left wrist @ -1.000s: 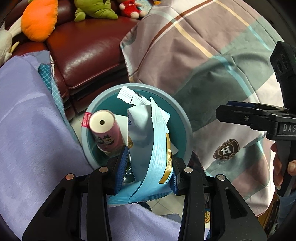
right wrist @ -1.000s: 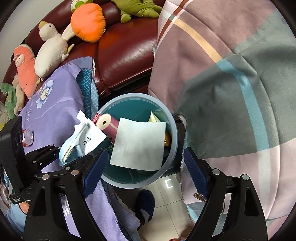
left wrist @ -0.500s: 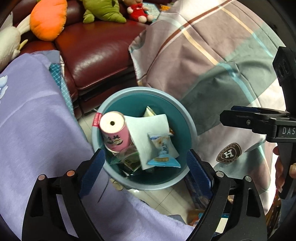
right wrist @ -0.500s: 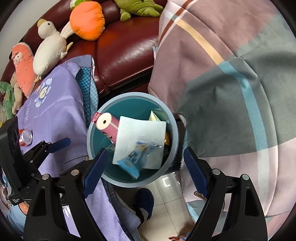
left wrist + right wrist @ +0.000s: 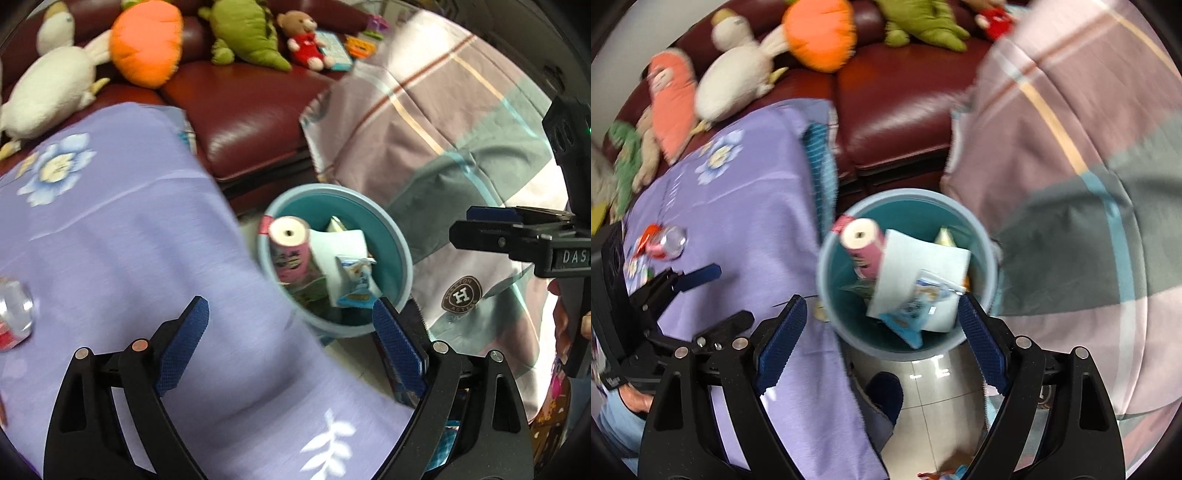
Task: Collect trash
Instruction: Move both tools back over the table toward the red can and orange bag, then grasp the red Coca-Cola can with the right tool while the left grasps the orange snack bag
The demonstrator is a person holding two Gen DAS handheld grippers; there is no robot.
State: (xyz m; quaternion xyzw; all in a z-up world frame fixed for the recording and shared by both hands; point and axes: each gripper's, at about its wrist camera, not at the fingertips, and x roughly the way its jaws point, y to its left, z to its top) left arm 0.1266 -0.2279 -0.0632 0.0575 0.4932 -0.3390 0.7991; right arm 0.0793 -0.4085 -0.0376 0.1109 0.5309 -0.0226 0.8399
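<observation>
A round teal trash bin [image 5: 402, 243] [image 5: 827, 258] stands on the floor between two cloth-covered surfaces. Inside lie a pink cup [image 5: 290, 249] [image 5: 862, 243], a pale paper sheet [image 5: 916, 266] and a blue snack wrapper [image 5: 356, 280] [image 5: 916, 306]. My left gripper [image 5: 290, 347] is open and empty, above the purple cloth beside the bin. My right gripper [image 5: 882, 332] is open and empty above the bin's near rim. A crushed red and silver can [image 5: 13, 314] [image 5: 663, 242] lies on the purple cloth at the left.
A purple flowered cloth [image 5: 110, 240] [image 5: 738, 221] covers the left surface. A plaid cloth [image 5: 461, 147] [image 5: 1089, 184] covers the right. A dark red sofa [image 5: 251, 110] behind holds plush toys, among them an orange carrot [image 5: 147, 40]. Tiled floor [image 5: 938, 406] lies below.
My left gripper opened and dropped the blue wrapper into the bin, then drew back left over the purple cloth. The right gripper stayed open and pulled back a little.
</observation>
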